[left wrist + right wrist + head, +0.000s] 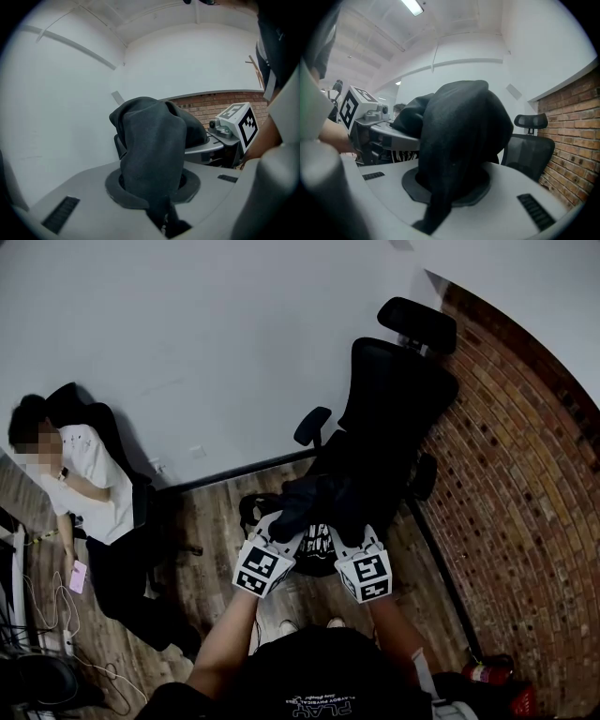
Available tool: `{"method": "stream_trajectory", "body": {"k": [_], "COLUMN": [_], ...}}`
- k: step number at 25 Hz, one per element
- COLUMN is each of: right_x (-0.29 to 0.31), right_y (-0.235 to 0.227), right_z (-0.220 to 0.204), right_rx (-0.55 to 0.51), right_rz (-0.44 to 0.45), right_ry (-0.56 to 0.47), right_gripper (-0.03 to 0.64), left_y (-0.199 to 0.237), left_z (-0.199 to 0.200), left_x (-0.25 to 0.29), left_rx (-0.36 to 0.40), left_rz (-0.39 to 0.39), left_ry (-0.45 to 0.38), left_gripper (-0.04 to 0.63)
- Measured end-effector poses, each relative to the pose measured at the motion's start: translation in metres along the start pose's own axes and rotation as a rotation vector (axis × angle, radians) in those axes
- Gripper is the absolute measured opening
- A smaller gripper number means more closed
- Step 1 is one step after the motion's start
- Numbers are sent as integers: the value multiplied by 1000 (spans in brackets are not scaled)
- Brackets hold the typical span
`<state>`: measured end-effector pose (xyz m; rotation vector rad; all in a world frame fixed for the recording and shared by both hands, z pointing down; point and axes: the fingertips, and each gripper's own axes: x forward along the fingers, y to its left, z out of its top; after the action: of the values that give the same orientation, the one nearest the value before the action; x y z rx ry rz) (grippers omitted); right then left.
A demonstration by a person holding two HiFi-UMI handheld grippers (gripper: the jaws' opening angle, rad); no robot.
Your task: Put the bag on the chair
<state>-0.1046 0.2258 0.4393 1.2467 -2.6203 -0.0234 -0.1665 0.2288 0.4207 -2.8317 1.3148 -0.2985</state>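
Note:
A black fabric bag (314,501) hangs between my two grippers, just in front of the seat of a black mesh office chair (394,399) with a headrest. My left gripper (284,529) is shut on the bag's left side; in the left gripper view dark cloth (152,140) drapes over and hides the jaws of that gripper (152,183). My right gripper (348,532) is shut on the bag's right side, and in its own view black cloth (461,126) covers the right gripper (450,180). The chair (529,150) stands behind at the right.
A brick wall (525,484) runs along the right and a white wall (206,343) stands behind the chair. A person (89,484) sits on another chair at the left holding a phone. Cables (47,615) lie on the wooden floor. A red extinguisher (487,673) stands bottom right.

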Motion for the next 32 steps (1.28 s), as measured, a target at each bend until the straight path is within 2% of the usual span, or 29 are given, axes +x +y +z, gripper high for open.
{"method": "stream_trajectory", "body": {"k": [3, 8, 12, 22, 32], "right_x": [3, 2, 6, 43, 77], "right_y": [6, 4, -6, -56, -116], "right_z": [7, 8, 10, 22, 18], "right_rx": [4, 21, 28, 23, 16], "right_rz": [-34, -68, -86, -88, -80], "right_ry": [-13, -26, -30, -57, -44], "right_gripper": [41, 41, 41, 41, 41], "left_y": [6, 7, 8, 37, 57], "left_z": [4, 5, 14, 27, 33], "left_x": [-5, -3, 7, 61, 126], "left_rx": [-23, -9, -43, -26, -66], "left_rz": [-24, -58, -104, -102, -118], "left_ry": [-28, -22, -40, -35, -35], "left_gripper": [77, 77, 78, 78, 78]}}
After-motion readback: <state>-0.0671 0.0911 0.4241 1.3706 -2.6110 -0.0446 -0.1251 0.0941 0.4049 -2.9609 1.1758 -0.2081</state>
